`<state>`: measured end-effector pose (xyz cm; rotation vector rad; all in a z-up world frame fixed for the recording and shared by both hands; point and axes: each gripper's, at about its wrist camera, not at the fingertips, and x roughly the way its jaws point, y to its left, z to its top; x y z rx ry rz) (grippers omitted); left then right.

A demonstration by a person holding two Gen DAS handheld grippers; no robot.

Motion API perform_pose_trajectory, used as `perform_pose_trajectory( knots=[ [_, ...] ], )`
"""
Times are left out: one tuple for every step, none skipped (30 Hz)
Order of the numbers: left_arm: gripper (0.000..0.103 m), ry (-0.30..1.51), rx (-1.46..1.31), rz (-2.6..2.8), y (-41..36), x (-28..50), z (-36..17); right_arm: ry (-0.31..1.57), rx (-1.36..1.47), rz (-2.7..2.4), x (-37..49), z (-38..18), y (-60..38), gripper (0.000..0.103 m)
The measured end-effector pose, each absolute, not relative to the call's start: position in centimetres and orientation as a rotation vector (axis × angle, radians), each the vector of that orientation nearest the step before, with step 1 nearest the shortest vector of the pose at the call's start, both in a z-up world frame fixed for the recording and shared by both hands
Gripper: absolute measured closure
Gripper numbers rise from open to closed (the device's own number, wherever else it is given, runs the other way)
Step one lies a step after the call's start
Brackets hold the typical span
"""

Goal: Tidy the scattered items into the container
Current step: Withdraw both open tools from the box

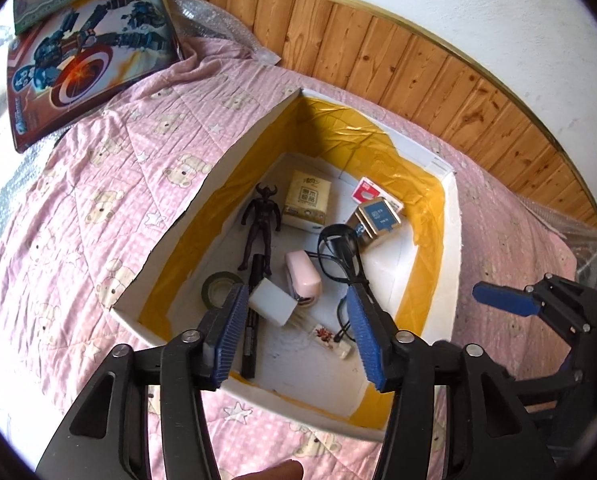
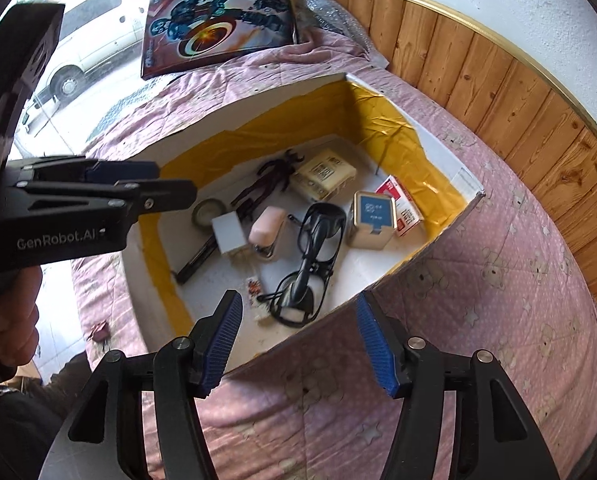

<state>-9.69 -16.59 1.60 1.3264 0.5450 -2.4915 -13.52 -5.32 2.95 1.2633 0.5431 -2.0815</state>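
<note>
A white box lined with yellow tape (image 1: 430,240) (image 2: 298,120) lies on the bed. Inside it are a dark horned figure (image 1: 262,224), a tissue pack (image 1: 308,204), a pink stapler (image 1: 303,276) (image 2: 268,228), a white block (image 1: 272,300), a tape roll (image 1: 218,288), black glasses with a cord (image 1: 338,248) (image 2: 318,240), a blue-lidded tin (image 1: 378,220) (image 2: 372,216) and a red-and-white carton (image 1: 368,192). My left gripper (image 1: 294,296) (image 2: 158,184) hangs open over the box's near end with nothing between its fingers. My right gripper (image 2: 298,300) (image 1: 502,300) is open above the box's edge and holds nothing.
A pink bear-print quilt (image 1: 98,200) covers the bed. A toy box with a robot picture (image 1: 86,60) (image 2: 218,28) lies at the far end beside bubble wrap (image 1: 214,20). Wooden wall panelling (image 1: 438,80) runs behind. A small dark red item (image 2: 100,330) sits on the quilt's left edge.
</note>
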Motion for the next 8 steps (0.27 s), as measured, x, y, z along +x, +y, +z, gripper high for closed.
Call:
perform_pose_trajectory(
  knots=[
    [0.042, 0.532, 1.313, -2.499, -16.3, -9.3, 1.9, 0.556, 1.261, -2.080, -12.9, 3.0, -5.4, 0.042],
    [0.041, 0.527, 1.301, -2.512, -16.1, -9.0, 2.1, 0.565, 1.259, -2.077, -12.3, 3.0, -5.6, 0.042],
    [0.041, 0.524, 1.290, -2.525, -15.9, -8.7, 2.4, 0.572, 1.260, -2.074, -11.8, 3.0, -5.6, 0.042],
    [0.041, 0.518, 1.275, -2.536, -15.7, -8.3, 2.6, 0.579, 1.260, -2.072, -11.5, 2.9, -5.7, 0.042],
    [0.041, 0.514, 1.261, -2.540, -15.6, -8.0, 2.8, 0.590, 1.262, -2.070, -11.1, 2.8, -5.8, 0.042],
    [0.041, 0.512, 1.249, -2.544, -15.4, -7.6, 3.0, 0.596, 1.263, -2.070, -10.8, 2.8, -5.9, 0.042],
    [0.041, 0.509, 1.244, -2.545, -15.3, -7.3, 3.2, 0.602, 1.268, -2.071, -10.6, 2.7, -5.9, 0.042],
    [0.041, 0.506, 1.242, -2.547, -15.2, -7.0, 3.3, 0.604, 1.273, -2.071, -10.3, 2.6, -6.0, 0.042]
  ],
)
